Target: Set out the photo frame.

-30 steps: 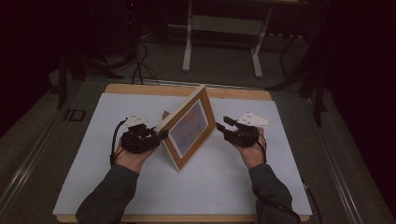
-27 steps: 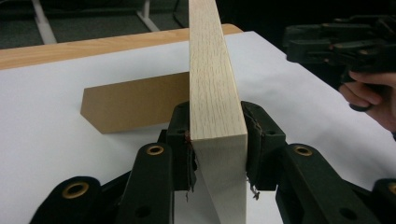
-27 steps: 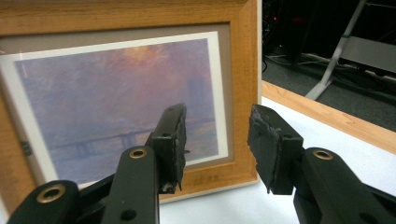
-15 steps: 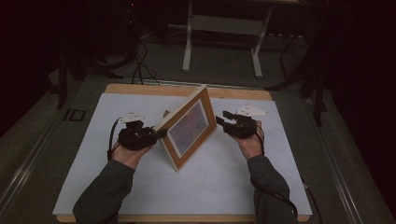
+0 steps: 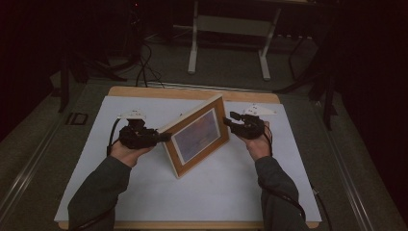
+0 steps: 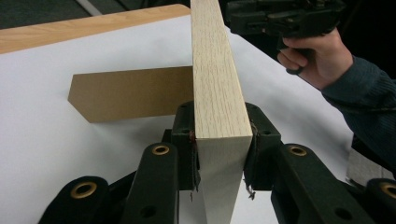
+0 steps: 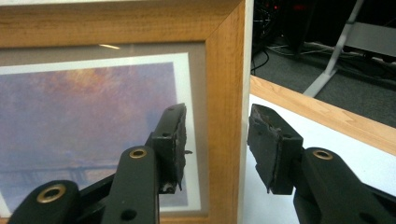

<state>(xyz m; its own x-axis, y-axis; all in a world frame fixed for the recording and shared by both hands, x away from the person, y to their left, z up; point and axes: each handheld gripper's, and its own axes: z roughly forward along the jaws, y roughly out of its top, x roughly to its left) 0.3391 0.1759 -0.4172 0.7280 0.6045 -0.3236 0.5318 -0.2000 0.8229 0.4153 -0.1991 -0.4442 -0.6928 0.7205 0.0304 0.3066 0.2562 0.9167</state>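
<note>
here we see the picture frame (image 5: 199, 134) standing upright on the white sheet (image 5: 144, 192) that covers the table (image 5: 159, 91), roughly in the middle, its glazed front with a purple and orange print turned toward the person's right side. in the left tool view its light wooden edge (image 6: 217, 79) rises straight between the jaws, and a brown cardboard stand (image 6: 130, 98) juts from its back and lies on the sheet.

our left tool (image 5: 161, 137) is at the frame's left end; its jaws have just been closing, and their pads now press both faces of the frame's edge (image 6: 219, 154), clamped on it. our right tool (image 5: 230, 120) is at the frame's far upper corner. in the right tool view one jaw lies in front of the glass beside the wooden border and the other stands behind the frame's back, with a clear gap on that side, so these jaws stand apart around the border (image 7: 224, 116) without gripping it.

both sleeved forearms come in from the near edge of the table.
</note>
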